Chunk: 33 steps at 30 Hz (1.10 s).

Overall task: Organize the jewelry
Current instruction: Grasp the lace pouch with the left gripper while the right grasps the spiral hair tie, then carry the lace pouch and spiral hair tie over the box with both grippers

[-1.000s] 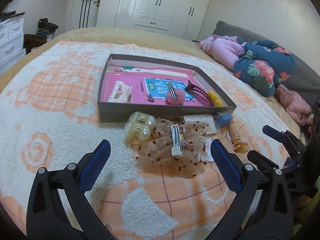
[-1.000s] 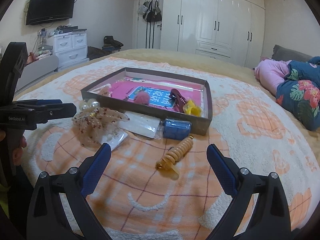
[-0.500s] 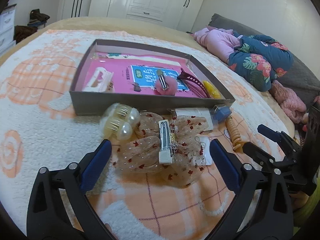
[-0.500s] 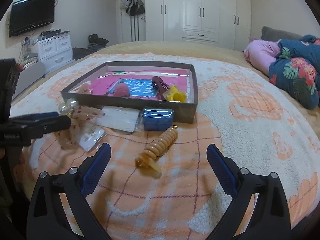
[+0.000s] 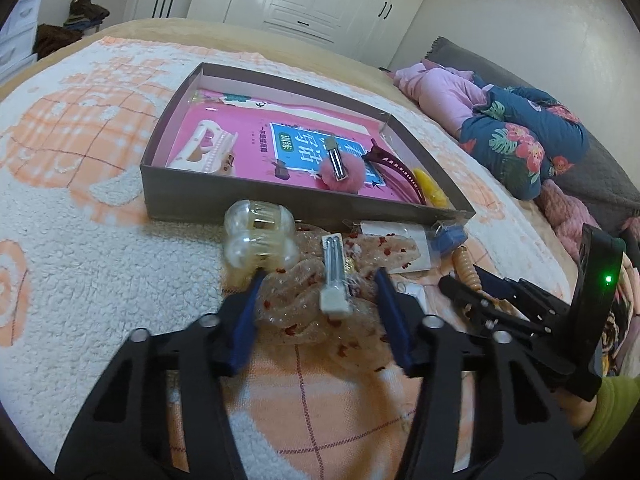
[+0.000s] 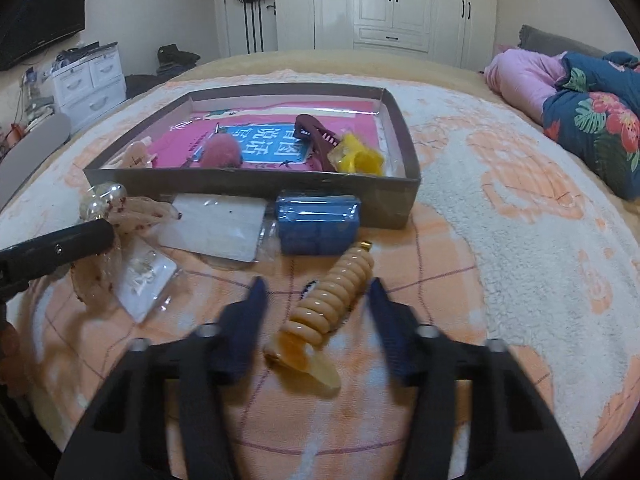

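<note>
A grey box [image 5: 280, 208] on the bed holds a pink book, a pink pom-pom clip [image 5: 342, 172], a dark red claw clip [image 6: 316, 136] and a yellow piece [image 6: 358, 158]. My left gripper [image 5: 320, 300] is open around a sheer red-dotted bow clip [image 5: 332, 280], its fingers on either side. A clear pearl claw clip [image 5: 258, 236] lies just beyond. My right gripper [image 6: 316, 300] is open around a beige spiral hair clip [image 6: 336, 292]. My right gripper also shows in the left wrist view [image 5: 472, 300].
A blue packet [image 6: 318, 222], a white card packet [image 6: 214, 228] and a small earring card [image 6: 144, 276] lie in front of the box. Pink and floral bedding [image 5: 512, 128] is piled at the right. White wardrobes and a drawer unit [image 6: 88, 76] stand behind.
Both grippers have moved forward and down to the items and their jaws have narrowed. The left now brackets the bow clip, the right brackets the spiral clip.
</note>
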Available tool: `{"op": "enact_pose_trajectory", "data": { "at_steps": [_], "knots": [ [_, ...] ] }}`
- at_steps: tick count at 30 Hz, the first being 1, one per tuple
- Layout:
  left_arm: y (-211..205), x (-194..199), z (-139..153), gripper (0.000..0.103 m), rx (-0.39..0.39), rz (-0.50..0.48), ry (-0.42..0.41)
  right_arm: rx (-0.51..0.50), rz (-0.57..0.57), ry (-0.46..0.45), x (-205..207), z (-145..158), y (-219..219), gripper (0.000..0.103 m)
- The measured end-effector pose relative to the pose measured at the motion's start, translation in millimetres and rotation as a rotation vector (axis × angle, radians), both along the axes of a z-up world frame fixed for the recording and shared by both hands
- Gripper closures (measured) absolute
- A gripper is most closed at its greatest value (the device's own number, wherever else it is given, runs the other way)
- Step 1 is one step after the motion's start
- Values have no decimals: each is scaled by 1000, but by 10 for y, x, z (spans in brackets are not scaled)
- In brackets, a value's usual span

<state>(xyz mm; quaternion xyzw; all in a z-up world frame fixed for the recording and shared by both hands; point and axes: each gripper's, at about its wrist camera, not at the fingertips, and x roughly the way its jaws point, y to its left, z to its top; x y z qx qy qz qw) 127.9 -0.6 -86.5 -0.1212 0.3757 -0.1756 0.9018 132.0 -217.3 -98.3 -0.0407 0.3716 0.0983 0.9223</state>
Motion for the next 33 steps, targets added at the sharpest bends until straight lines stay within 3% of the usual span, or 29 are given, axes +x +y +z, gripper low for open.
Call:
{"op": "enact_pose_trajectory", "data": {
  "at_steps": [5,14,16,24,33],
  "knots": [
    [-20,-60,18,79,7,-21,-5,7,16,-3,-82,10,-69,75],
    [40,-178,44,82,-2,-28,11,23,38,-6,-205,68,-167,79],
    [30,-209,69,83,6,-32,5,27,44,-7,-230,88,-181,86],
    [-47,-326,213,85,24,-66,-35,49,54,-14,-341,181,-240,86],
    [-2,-385,395,85,14,-56,-96,68,141,-89,-493,439,-97,86]
  ]
}}
